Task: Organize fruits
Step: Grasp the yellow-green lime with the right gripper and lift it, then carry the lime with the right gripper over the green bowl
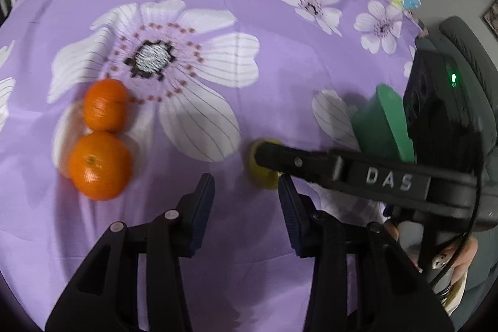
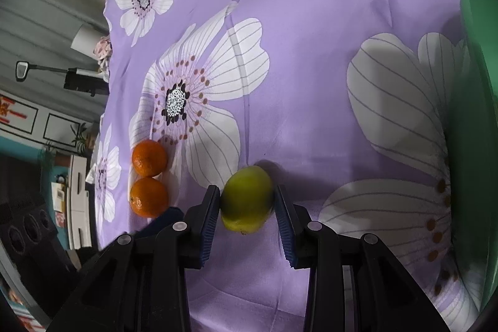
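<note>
Two oranges lie side by side on the purple flowered cloth (image 1: 249,5), one (image 1: 105,105) farther and one (image 1: 99,165) nearer, left of my left gripper (image 1: 246,192), which is open and empty above the cloth. They also show in the right wrist view (image 2: 149,157) (image 2: 148,197). My right gripper (image 2: 247,199) has its pads against both sides of a yellow-green lemon (image 2: 247,199). In the left wrist view the lemon (image 1: 263,176) shows partly behind the right gripper's finger (image 1: 280,159). A green bowl (image 2: 476,114) stands at the right.
The green bowl also shows in the left wrist view (image 1: 382,123), behind the right gripper's body. The cloth's edge runs along the left in the right wrist view, with room furniture beyond it.
</note>
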Tool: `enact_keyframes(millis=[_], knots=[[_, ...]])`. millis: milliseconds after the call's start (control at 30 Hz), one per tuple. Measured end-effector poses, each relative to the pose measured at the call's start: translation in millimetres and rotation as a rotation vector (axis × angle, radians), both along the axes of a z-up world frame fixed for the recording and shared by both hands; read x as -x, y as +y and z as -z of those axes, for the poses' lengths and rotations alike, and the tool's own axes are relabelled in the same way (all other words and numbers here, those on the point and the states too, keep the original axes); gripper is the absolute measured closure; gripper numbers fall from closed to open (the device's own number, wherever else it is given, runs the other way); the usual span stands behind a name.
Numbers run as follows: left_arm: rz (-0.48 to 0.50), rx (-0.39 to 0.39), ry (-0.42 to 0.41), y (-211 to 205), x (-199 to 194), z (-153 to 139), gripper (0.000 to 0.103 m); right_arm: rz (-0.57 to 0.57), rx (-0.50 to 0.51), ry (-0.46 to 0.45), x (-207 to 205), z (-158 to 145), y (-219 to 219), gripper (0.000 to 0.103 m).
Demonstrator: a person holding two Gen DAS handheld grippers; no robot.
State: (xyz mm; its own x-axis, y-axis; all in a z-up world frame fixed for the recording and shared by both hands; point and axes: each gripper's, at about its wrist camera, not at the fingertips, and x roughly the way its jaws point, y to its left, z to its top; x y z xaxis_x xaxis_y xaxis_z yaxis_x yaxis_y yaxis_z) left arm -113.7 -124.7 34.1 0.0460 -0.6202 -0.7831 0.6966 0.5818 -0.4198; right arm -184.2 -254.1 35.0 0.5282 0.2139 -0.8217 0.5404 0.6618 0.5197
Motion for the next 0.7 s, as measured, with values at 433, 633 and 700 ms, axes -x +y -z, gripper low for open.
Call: enact_keyframes(millis=[433, 633, 700], knots=[[0.002, 0.047, 0.073, -16, 6, 17, 0.072, 0.0, -0.021, 0.0, 1, 2, -1, 0.066], [-0.003, 0.061, 0.075, -15, 7, 16, 0.072, 0.003, -0.014, -0.001, 2, 1, 0, 0.066], [-0.003, 0.067, 0.069, -14, 9, 13, 0.072, 0.004, -0.009, -0.004, 3, 0, 0, 0.066]])
